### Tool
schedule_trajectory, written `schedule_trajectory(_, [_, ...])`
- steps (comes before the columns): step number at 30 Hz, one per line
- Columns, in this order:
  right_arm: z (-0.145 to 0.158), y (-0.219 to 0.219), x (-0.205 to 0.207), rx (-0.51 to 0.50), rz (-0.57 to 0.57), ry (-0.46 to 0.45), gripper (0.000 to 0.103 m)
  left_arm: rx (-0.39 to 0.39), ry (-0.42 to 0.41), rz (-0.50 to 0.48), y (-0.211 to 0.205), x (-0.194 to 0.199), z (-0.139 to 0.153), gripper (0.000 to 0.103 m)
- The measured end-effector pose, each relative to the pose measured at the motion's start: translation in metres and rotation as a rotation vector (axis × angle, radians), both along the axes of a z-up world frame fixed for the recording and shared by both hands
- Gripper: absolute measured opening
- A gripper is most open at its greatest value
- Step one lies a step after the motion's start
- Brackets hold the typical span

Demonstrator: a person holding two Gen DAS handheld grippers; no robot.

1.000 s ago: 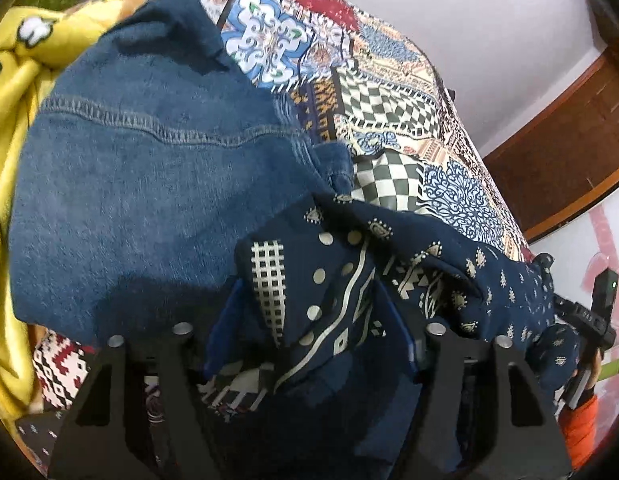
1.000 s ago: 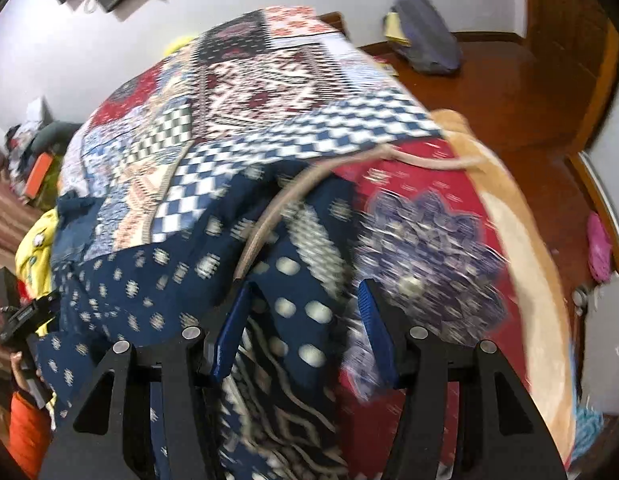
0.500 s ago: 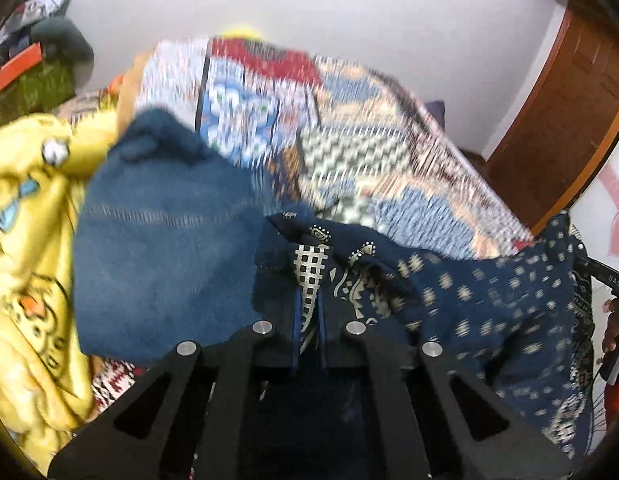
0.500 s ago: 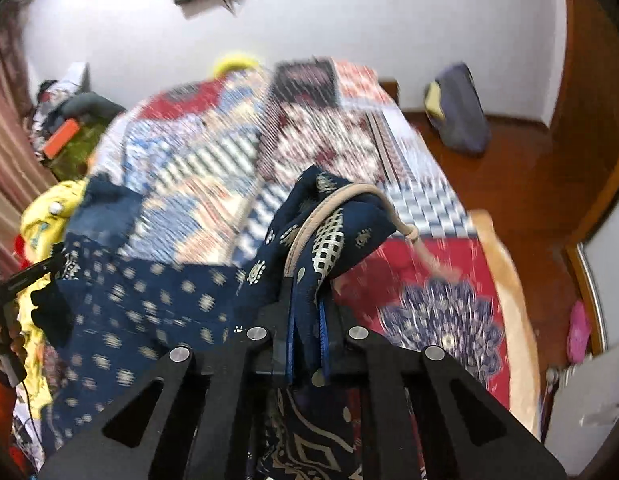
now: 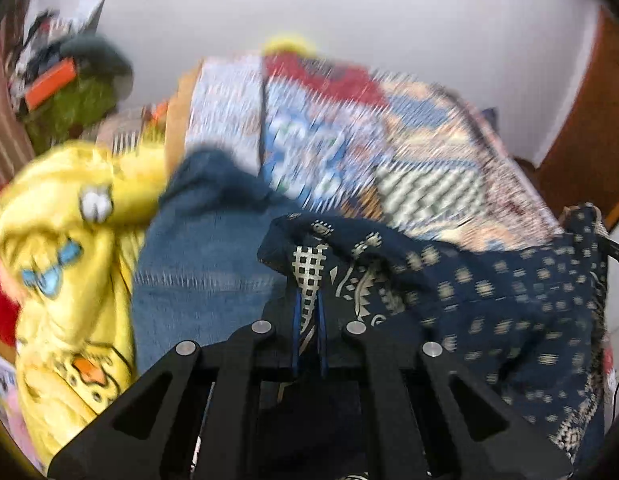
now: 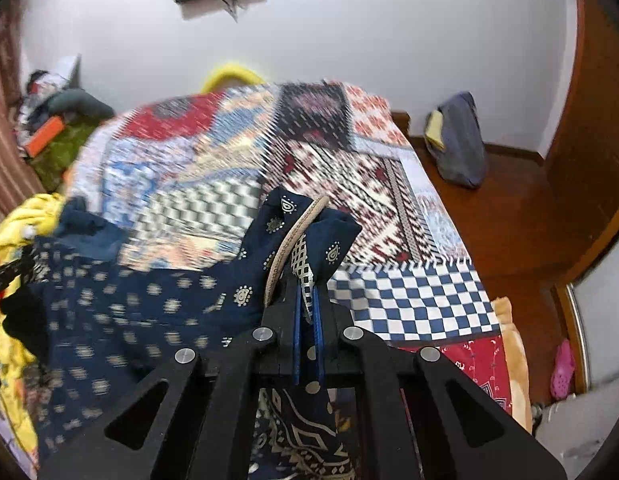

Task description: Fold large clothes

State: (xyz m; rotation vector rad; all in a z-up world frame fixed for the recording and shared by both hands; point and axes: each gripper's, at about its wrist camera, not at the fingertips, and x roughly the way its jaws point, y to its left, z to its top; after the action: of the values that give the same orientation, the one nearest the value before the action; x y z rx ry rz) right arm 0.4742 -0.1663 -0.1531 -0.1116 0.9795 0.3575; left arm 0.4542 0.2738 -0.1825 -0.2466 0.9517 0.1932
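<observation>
We hold the navy garment (image 6: pixel 157 312) over the patchwork bed (image 6: pixel 389 184), both grippers' (image 5: pixel 308 320) (image 6: pixel 307 316) jaws clamped on its edge, jeans (image 5: pixel 201 264) far left, wooden floor (image 6: pixel 521 216) right.

Bed (image 6: pixel 409 312) under patchwork quilt (image 6: pixel 329 152); denim garment (image 5: pixel 197 272), yellow blanket (image 5: pixel 61 240) at left edge.

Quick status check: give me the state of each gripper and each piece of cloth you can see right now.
left gripper: shut on the navy patterned garment.
right gripper: shut on the same garment.
navy patterned garment: lifted, spanning between both grippers.
denim garment: lying on the bed, ungripped.
yellow garment: crumpled heap at the left.
patchwork quilt: spread over the bed.
</observation>
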Motion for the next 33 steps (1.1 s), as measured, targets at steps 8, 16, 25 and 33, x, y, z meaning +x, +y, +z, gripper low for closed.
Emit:
schedule_trajectory(8, [-0.038, -0.021, 0.005, -0.033, -0.027, 0.077, 0.006, 0.025, 0.139, 0.094, 0.020, 0.003, -0.053, 0.007])
schedule_trajectory(16, [0.003, -0.027, -0.030, -0.086, 0.025, 0.053, 0.009, 0.074, 0.122, 0.048, 0.018, -0.028, -0.022, 0.007])
schedule_trajectory(25, [0.077, -0.032, -0.100, -0.082, 0.058, -0.071, 0.061, 0.140, -0.012, -0.081, -0.035, -0.091, 0.067, 0.058])
schedule_trajectory(33, [0.112, -0.046, -0.162, -0.051, 0.123, -0.066, 0.066, 0.132, -0.061, -0.200, -0.080, -0.153, 0.102, 0.084])
